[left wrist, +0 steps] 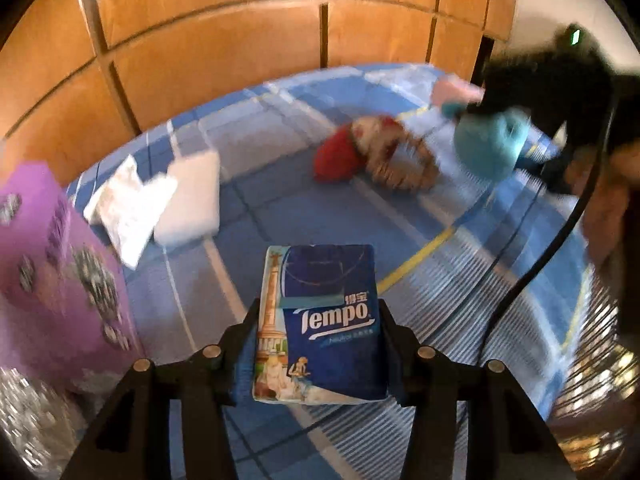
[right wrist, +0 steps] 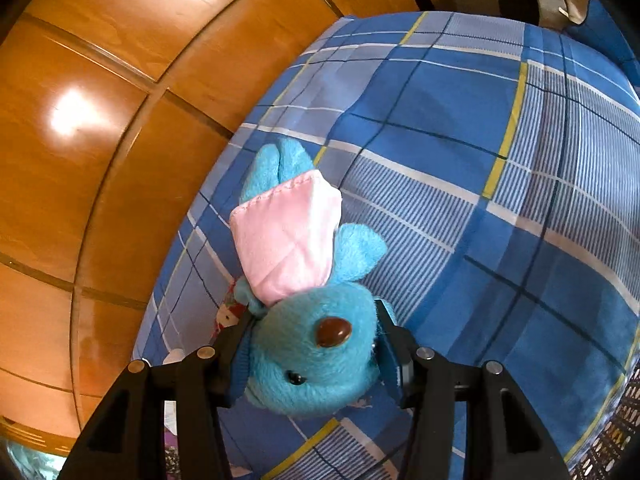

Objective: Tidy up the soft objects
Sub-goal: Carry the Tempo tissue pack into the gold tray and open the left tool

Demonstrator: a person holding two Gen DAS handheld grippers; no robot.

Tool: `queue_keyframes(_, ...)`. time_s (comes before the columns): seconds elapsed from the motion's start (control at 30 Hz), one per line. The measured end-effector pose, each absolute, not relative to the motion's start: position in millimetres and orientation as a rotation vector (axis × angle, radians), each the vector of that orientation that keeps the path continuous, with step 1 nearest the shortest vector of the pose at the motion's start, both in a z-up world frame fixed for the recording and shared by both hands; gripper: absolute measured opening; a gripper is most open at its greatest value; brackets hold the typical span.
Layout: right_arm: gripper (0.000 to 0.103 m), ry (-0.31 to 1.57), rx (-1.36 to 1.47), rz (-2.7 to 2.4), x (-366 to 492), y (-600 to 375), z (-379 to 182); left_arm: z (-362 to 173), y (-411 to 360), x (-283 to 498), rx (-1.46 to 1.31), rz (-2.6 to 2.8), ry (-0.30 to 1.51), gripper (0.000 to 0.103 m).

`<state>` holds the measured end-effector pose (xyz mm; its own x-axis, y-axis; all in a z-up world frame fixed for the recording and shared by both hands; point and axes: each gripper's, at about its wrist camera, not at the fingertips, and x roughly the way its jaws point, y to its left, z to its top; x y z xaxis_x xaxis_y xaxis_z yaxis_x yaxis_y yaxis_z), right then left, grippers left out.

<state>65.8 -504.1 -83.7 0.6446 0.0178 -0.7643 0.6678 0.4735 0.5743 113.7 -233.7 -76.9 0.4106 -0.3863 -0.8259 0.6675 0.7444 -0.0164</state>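
Left gripper [left wrist: 318,344] grips tissue pack [left wrist: 320,320] lengthwise; right gripper [right wrist: 312,354] grips plush toy [right wrist: 308,280], feet pointing away.

Black left gripper [left wrist: 318,344] and right gripper [right wrist: 312,350], blue pads, silver screws.

The tissue pack [left wrist: 320,320] sits between the fingers of the left gripper [left wrist: 318,344], raised over the bedspread [left wrist: 280,208]. Left of it stands a box [left wrist: 56,272], and just beyond that box two flat packets [left wrist: 160,200] lie side by side on the bedspread, touching. Farther back, near the middle, a stuffed toy [left wrist: 344,152] lies against a basket [left wrist: 404,160]. To the right of these, the right gripper [right wrist: 312,344] holds the plush toy [right wrist: 312,320] by its head above the bedspread, its body pointing away toward the wooden panels [left wrist: 240,40] behind the bed.
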Motion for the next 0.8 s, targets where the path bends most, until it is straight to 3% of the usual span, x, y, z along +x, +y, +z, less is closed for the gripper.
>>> queue_keyframes(0.2,0.053,0.810,1.008,-0.452,68.7,-503.2,-87.2,-6.5,-247.0,155.7,0.258,-0.675,0.880,0.052)
queue_keyframes(0.4,0.053,0.835,0.997,-0.432,74.3,-500.0,-90.0,64.9,-213.3,222.5,0.137,-0.553,0.831,0.052)
queue_keyframes(0.6,0.053,0.838,0.987,-0.425,75.6,-499.0,-89.5,91.7,-116.1,258.2,0.069,-0.338,0.786,0.052)
queue_keyframes(0.8,0.053,0.840,0.972,-0.425,76.0,-497.1,-88.3,77.7,11.9,244.1,-0.034,-0.125,0.783,0.052)
